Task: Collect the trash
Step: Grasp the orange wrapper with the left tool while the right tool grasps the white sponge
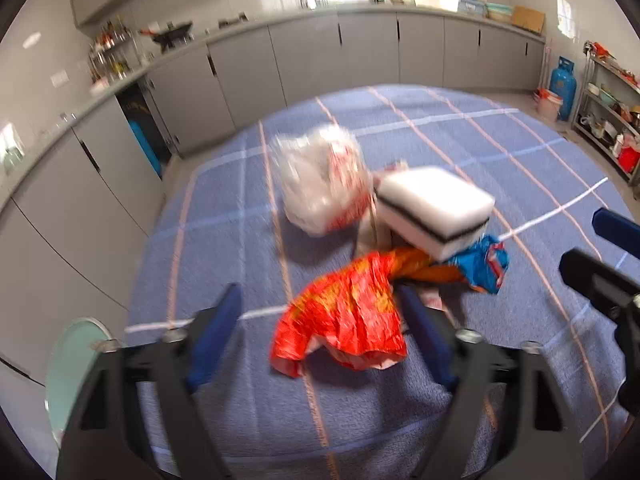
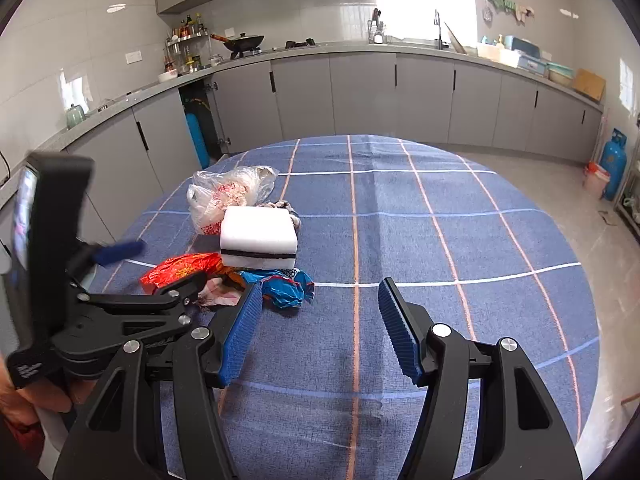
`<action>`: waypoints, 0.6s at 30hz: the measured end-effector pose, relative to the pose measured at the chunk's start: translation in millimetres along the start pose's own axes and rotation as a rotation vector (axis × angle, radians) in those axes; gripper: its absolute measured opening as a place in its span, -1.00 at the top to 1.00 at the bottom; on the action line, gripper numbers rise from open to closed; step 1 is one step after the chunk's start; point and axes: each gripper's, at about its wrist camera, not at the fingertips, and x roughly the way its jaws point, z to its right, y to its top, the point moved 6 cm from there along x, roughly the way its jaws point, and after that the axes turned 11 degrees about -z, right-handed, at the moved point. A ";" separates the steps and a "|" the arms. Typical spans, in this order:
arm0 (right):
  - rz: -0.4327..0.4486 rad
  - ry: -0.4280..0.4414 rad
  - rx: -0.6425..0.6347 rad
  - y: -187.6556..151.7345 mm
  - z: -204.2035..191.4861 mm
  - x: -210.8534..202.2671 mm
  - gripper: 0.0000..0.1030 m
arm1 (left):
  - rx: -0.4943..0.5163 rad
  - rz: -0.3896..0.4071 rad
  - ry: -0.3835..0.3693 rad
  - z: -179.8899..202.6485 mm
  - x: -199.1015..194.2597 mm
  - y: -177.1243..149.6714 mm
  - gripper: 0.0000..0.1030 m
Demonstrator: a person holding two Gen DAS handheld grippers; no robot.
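A pile of trash lies on the table's blue checked cloth [image 2: 440, 240]: a clear plastic bag [image 1: 320, 180] [image 2: 228, 196], a white sponge block with a black stripe [image 1: 436, 212] [image 2: 258, 240], a crumpled red-orange wrapper [image 1: 348, 312] [image 2: 180, 268] and a blue wrapper [image 1: 488, 264] [image 2: 284, 286]. My left gripper [image 1: 320, 292] [image 2: 172, 262] is open around the red-orange wrapper; a gap shows at its left pad. My right gripper [image 2: 320, 288] [image 1: 600, 248] stands open over bare cloth, with the blue wrapper just beyond its left fingertip.
Grey kitchen cabinets and a counter run behind and to the left of the table. A blue gas cylinder [image 2: 614, 160] stands on the floor at the far right, by a metal shelf [image 1: 608, 108]. A pale green round object [image 1: 76, 368] sits low on the left.
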 end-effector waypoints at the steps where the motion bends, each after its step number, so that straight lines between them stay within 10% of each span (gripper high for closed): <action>1: -0.003 0.010 0.003 0.6 -0.1 0.5 -0.19 | -0.007 -0.010 -0.014 -0.4 2.7 -1.2 -0.06; 6: -0.014 0.049 -0.005 14.0 -6.6 6.9 -0.20 | -0.018 0.008 -0.064 -6.4 -0.8 -11.1 0.48; 18: -0.134 0.150 0.032 36.7 -36.6 56.7 -0.38 | -0.122 0.108 -0.050 -47.1 -56.7 -56.7 0.52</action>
